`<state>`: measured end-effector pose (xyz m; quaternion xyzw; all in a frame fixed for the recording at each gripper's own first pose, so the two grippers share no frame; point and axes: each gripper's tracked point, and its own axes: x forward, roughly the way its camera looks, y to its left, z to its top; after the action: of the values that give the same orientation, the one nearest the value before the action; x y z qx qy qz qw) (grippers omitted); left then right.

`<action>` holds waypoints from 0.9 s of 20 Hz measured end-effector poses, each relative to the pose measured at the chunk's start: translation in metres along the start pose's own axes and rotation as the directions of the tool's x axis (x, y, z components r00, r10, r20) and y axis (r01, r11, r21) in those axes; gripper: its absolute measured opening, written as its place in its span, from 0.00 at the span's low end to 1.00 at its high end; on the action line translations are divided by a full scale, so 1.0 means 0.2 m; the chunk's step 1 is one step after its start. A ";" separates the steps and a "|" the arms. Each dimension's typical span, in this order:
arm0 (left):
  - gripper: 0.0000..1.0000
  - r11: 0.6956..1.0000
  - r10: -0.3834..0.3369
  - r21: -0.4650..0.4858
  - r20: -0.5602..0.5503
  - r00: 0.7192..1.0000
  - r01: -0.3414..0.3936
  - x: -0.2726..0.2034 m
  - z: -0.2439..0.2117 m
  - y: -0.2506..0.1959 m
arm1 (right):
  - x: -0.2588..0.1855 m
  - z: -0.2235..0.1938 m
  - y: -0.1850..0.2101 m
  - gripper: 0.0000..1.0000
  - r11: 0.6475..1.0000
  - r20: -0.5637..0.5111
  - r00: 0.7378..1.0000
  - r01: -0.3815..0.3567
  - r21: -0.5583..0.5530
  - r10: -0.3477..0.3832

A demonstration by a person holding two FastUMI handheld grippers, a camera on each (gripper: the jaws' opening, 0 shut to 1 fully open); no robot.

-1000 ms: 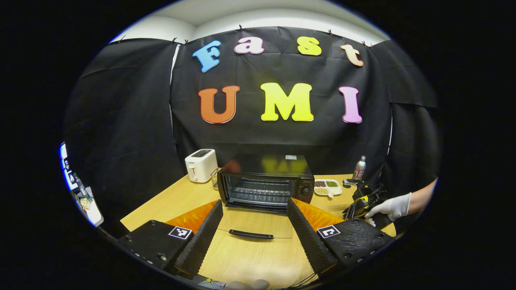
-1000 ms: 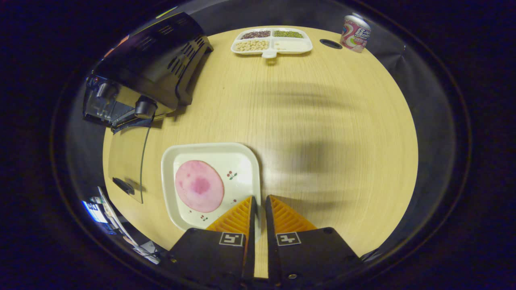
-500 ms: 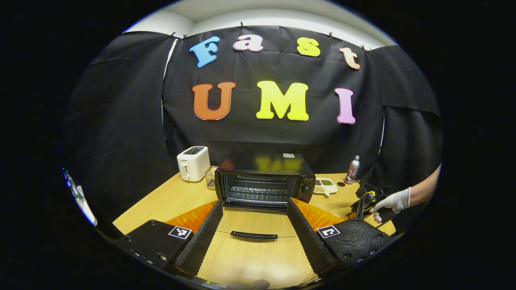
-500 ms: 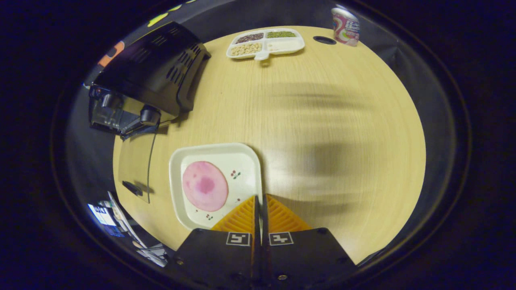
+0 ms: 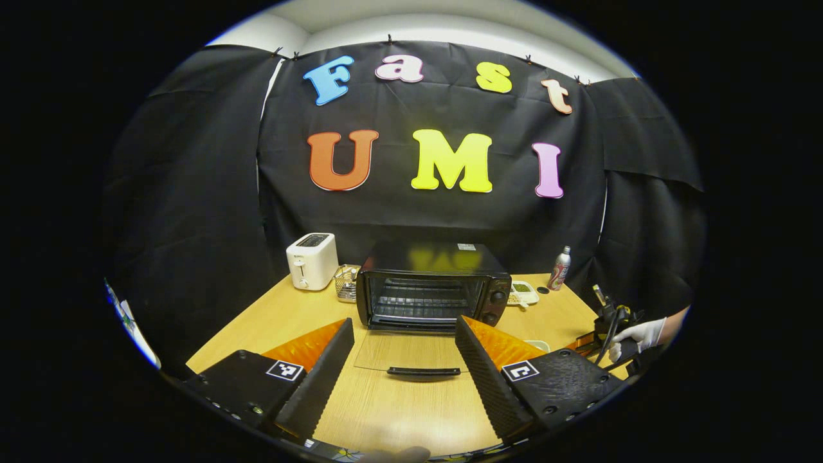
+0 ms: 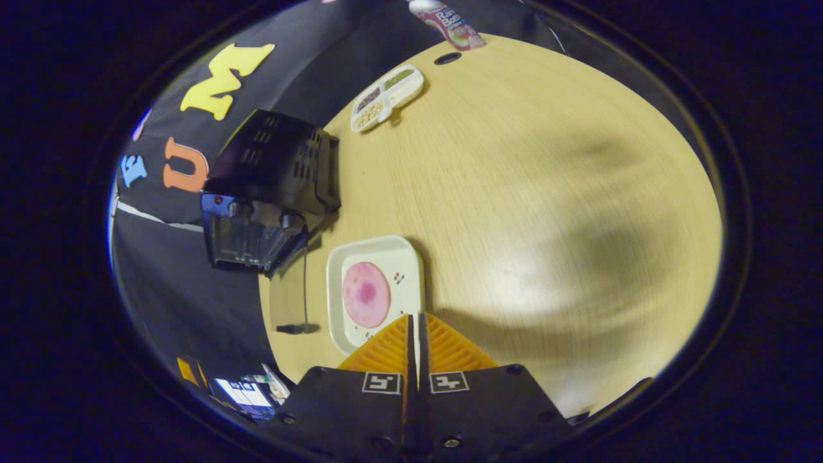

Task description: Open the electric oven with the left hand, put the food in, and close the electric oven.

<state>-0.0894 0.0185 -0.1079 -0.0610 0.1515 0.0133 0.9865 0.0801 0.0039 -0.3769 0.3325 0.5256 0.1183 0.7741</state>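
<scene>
Table (image 5: 411, 411): pale wood-grain top, smooth, soft sheen. Electric oven (image 5: 432, 283): black casing, glossy lid mirroring colours; clear glass door (image 5: 411, 350) lying flat, wood showing through; wire metal rack inside. Toaster (image 5: 312, 260): white, smooth, plastic-looking. Plate (image 6: 376, 292): white, glazed, shiny. Booth wall: matt black cloth, creased. Hand (image 5: 636, 334) in thin white glove.

Hidden behind the oven (image 5: 432, 289) at centre of the left gripper view: most of the divided snack tray (image 5: 522, 291) and wire basket (image 5: 347, 283). Cut off at right edge: gloved hand (image 5: 640, 334). Plate (image 6: 376, 292) lower corner covered by fingers (image 6: 386, 350) in the right gripper view. Can (image 6: 450, 22) cropped at top edge, blurred.
</scene>
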 end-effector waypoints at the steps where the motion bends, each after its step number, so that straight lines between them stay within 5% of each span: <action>1: 0.96 1.000 -0.005 0.003 0.001 1.000 0.005 0.00 0.00 0.00 | -0.02 -0.02 -0.01 0.03 1.000 -0.005 1.000 0.009 -0.007 -0.009; 6: 0.96 1.000 -0.022 0.012 -0.002 1.000 0.022 0.03 0.02 0.00 | 0.00 -0.02 0.04 0.00 0.998 -0.006 1.000 0.019 -0.066 -0.019; 7: 0.86 1.000 -0.027 0.008 -0.001 1.000 0.027 0.04 0.02 -0.01 | 0.01 -0.03 0.03 0.02 0.996 -0.016 0.999 0.043 -0.080 -0.045; 8: 0.96 1.000 -0.025 0.005 0.001 1.000 0.025 0.05 0.02 -0.01 | 0.03 -0.02 0.01 0.14 0.993 -0.018 0.997 0.071 -0.092 -0.073; 9: 0.96 1.000 -0.028 0.001 -0.001 1.000 0.028 0.05 0.01 -0.01 | 0.03 0.00 0.01 0.21 0.991 -0.019 0.996 0.089 -0.095 -0.092; 16: 0.96 1.000 -0.008 -0.015 -0.002 1.000 0.008 0.06 0.00 0.03 | 0.09 0.00 -0.05 0.21 0.975 -0.075 0.974 0.205 -0.089 -0.211; 17: 0.86 1.000 -0.007 -0.015 -0.002 1.000 0.007 0.07 0.00 0.05 | 0.10 -0.01 -0.04 0.20 0.973 -0.087 0.971 0.214 -0.085 -0.221; 18: 0.96 1.000 -0.005 -0.018 -0.001 1.000 0.005 0.08 0.00 0.06 | 0.12 -0.01 -0.03 0.21 0.972 -0.095 0.969 0.221 -0.085 -0.229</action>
<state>-0.0749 0.0306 -0.1145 -0.0700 0.1518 0.0123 0.9859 0.0866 0.0138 -0.3982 0.2355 0.5948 0.0661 0.7658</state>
